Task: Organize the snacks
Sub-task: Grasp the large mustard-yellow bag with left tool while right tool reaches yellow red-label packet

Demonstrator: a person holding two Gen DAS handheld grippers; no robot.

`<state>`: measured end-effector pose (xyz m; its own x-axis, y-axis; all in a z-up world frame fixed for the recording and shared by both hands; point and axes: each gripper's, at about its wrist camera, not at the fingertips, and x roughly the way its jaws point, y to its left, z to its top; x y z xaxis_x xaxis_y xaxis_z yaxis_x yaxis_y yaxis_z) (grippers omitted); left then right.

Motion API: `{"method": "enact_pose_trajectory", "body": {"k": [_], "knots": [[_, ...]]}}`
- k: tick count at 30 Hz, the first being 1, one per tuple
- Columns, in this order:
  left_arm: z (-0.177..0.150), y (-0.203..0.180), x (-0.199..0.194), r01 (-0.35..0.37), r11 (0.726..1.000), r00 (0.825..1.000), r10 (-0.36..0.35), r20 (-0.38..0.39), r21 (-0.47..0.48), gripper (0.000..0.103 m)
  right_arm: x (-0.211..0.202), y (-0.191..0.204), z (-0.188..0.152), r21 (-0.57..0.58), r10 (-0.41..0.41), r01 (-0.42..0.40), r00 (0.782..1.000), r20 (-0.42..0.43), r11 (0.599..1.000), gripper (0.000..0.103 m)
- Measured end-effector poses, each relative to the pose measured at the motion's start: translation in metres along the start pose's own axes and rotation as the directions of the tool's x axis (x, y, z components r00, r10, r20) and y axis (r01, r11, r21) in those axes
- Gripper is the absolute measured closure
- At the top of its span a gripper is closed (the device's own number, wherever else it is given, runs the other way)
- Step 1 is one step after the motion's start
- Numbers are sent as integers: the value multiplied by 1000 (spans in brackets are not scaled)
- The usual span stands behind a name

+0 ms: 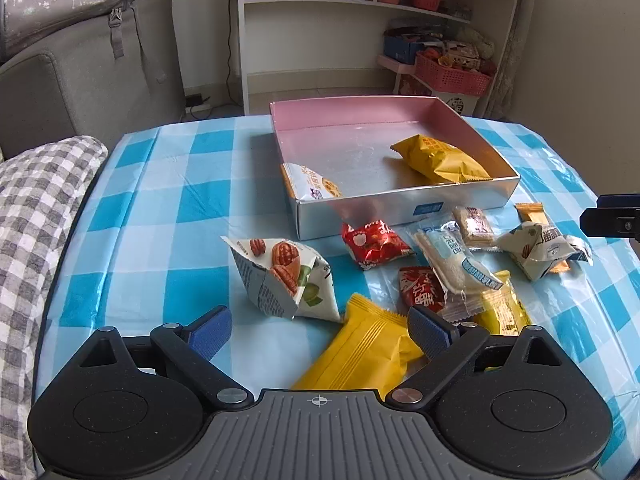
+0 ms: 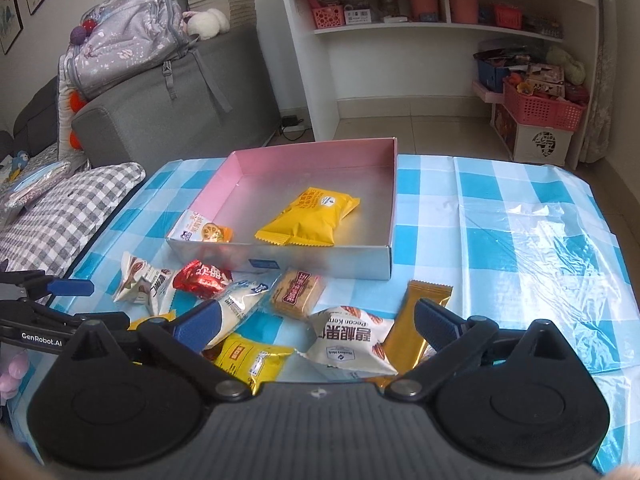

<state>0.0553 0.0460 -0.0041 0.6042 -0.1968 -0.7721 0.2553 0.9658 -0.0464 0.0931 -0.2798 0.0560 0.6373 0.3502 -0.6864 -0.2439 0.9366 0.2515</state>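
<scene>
Both grippers, left (image 1: 320,330) and right (image 2: 316,330), hover spread and empty over loose snacks (image 1: 448,256) near the box (image 1: 408,210); next, pinch one.

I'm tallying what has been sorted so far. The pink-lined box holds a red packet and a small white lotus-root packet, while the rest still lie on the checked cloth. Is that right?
Not quite: the larger packet in the pink-lined box is yellow, not red, as the right wrist view shows. The small white lotus-root packet does sit in the box's near corner, and the rest, including the red packet, lie on the checked cloth.
</scene>
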Motion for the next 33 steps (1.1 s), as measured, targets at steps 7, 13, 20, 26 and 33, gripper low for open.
{"method": "enact_pose_trajectory", "body": {"k": [7,13,20,26,33], "knots": [[-22,0,1,33,998,999,-33,-11,45,7,2,13,-23,-61,25,-26,999,-20,998,0],[-33,-3,8,39,995,999,-36,-27,96,7,18,27,-36,-88,32,-39,996,-84,995,0],[-36,-9,13,55,989,998,-50,-42,138,7,33,47,-46,-138,34,-52,991,-131,989,0],[-37,-12,16,64,986,997,-57,-50,151,9,45,57,-50,-150,22,-45,989,-149,988,0],[-37,-12,19,68,986,996,-59,-66,150,15,52,59,-56,-213,-34,-2,985,-168,977,1]]}}
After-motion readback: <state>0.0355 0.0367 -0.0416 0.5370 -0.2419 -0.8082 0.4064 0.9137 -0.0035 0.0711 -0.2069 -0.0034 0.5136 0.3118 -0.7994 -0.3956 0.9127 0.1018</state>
